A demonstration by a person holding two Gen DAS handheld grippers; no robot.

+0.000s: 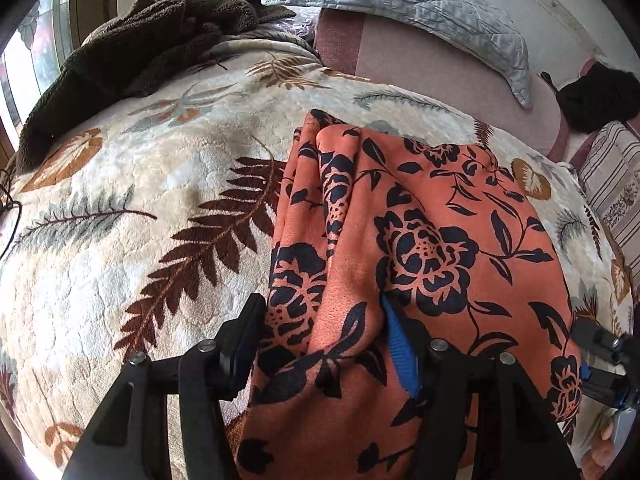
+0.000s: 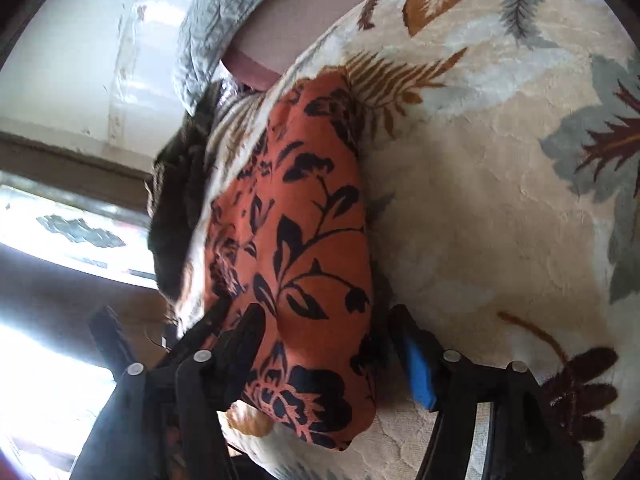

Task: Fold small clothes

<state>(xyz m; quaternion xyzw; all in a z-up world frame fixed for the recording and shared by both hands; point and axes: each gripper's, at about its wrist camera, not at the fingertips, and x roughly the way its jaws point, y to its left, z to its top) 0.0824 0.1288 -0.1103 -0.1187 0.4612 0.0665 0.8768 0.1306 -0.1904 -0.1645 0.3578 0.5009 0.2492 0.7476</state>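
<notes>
Orange cloth (image 1: 420, 216) w/ black flowers lies folded on the leaf-print blanket (image 1: 132, 184). Left gripper (image 1: 324, 328) straddles its near fold, jaws apart, cloth bunched btwn them, not pinched. Right gripper (image 2: 328, 344) likewise over the cloth's (image 2: 296, 216) near end, jaws apart, right finger clear of the fabric.

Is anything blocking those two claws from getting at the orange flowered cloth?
Nothing visible. The orange cloth already lies between the fingers of the left gripper and of the right gripper, on the leaf-patterned blanket.
</notes>
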